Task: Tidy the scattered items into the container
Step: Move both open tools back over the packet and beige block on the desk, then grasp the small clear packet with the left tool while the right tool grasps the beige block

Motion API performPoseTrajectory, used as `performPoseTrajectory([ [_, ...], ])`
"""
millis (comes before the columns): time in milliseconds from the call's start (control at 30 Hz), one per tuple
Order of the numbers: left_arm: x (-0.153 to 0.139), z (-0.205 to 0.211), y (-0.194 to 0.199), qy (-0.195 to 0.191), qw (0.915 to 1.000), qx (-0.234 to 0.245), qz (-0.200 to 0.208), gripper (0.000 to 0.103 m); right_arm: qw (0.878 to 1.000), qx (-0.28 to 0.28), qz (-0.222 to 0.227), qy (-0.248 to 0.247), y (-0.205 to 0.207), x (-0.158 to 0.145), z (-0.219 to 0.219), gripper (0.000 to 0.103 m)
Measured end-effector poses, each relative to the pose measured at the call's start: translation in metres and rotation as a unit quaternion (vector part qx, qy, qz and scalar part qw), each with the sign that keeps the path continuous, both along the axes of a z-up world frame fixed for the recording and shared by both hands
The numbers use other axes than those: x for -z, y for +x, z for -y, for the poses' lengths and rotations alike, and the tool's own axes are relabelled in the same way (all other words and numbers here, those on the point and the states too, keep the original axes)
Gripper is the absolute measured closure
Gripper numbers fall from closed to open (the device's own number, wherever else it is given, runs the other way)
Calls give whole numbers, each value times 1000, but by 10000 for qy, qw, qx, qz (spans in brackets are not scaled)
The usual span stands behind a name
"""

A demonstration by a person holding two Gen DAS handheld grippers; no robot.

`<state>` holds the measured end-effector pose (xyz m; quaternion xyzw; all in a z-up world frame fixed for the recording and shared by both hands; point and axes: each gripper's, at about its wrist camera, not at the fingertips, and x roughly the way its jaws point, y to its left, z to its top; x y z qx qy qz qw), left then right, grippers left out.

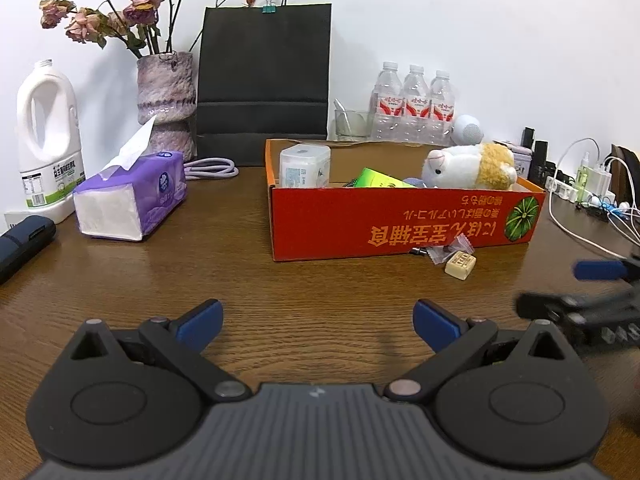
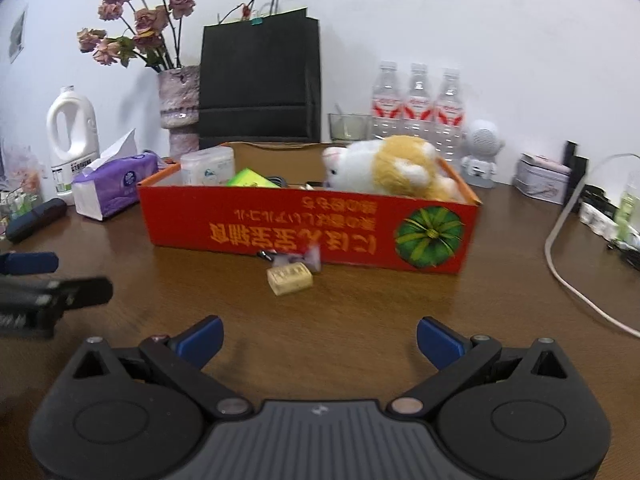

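At centre frame in both wrist views, on a brown wood-grain table point(image 1: 160, 280): a red cardboard box point(image 1: 404, 220), already holding a plush hamster point(image 1: 472, 166), a white tub point(image 1: 305, 165) and a green packet point(image 1: 380, 179). Just in front of the box wall, right of centre in the left view and centre in the right view: a small cream-wrapped candy point(image 2: 289, 278), a pink-wrapped sweet point(image 2: 308, 257) and a tiny dark item, touching or nearly so; too small to tell.

Along the lower edge: left gripper point(image 1: 318, 322) spread wide, nothing between the blue pads; right gripper point(image 2: 319, 339) likewise wide apart and holding nothing, well short of the sweets.

Probably late in the tidying, with only these small pieces left outside. Next move, judged: approach low over the cream candy, close on it, lift over the box wall.

Upper left of the frame: a vase of dried roses point(image 1: 166, 88), a white jug point(image 1: 48, 136), a purple tissue pack point(image 1: 132, 196). Upper centre: a black paper bag point(image 1: 264, 80) against a white wall. Upper right: water bottles point(image 1: 414, 104), cables at the far right.
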<state>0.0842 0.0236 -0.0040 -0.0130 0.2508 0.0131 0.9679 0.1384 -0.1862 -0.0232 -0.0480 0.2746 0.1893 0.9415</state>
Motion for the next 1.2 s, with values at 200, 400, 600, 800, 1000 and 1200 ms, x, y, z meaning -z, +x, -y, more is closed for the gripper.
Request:
performPoseTrajectory([
  [200, -6, -24, 8, -548, 9979, -189, -291, 0, 9993, -223, -260, -122, 47, 3, -23, 31],
  [400, -8, -37, 10, -553, 9971, -393, -335, 0, 9982, -405, -335, -279, 59, 10, -36, 66],
  [600, -6, -28, 20, -646, 9966, -270, -436, 0, 9985, -406, -357, -59, 52, 9, -18, 72],
  [800, -7, 9, 48, -697, 9957, -1, -611, 0, 9996, -16, -219, 161, 47, 6, 26, 72],
  [1000, 1, 69, 85, -633, 9943, 185, -842, 0, 9979, 483, -29, 421, 45, 4, 76, 72],
  [1200, 10, 103, 126, -706, 9933, -143, -899, 0, 9965, 560, -9, 617, 43, 4, 99, 72],
])
